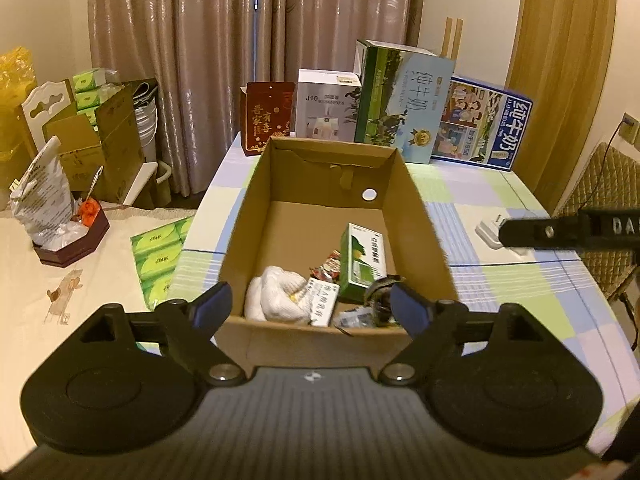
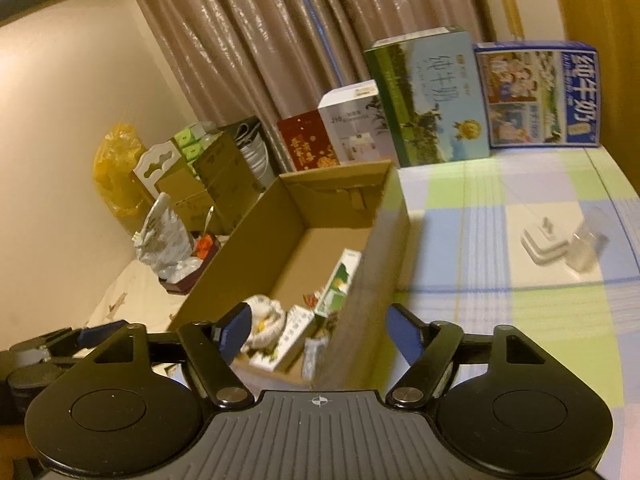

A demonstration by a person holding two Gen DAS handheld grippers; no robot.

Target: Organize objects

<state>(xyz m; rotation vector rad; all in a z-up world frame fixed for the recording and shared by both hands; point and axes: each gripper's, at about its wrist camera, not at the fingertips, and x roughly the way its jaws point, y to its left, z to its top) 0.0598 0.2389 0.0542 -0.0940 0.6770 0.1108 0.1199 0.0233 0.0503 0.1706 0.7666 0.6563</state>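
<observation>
- My left gripper (image 1: 310, 306) stood spread wide and held nothing, its blue pads over the near end of the cardboard box (image 1: 416, 216).
- My right gripper (image 2: 320, 330) was spread too, empty, straddling the box's near right corner.
- Inside the box lay a white cloth (image 1: 276, 296), a green carton (image 1: 362, 266) and small packets.
- The box sat on a checked tablecloth (image 1: 520, 280); a white charger (image 2: 544, 246) lay to its right, with milk cartons (image 1: 404, 100) and curtains (image 1: 240, 40) behind.
</observation>
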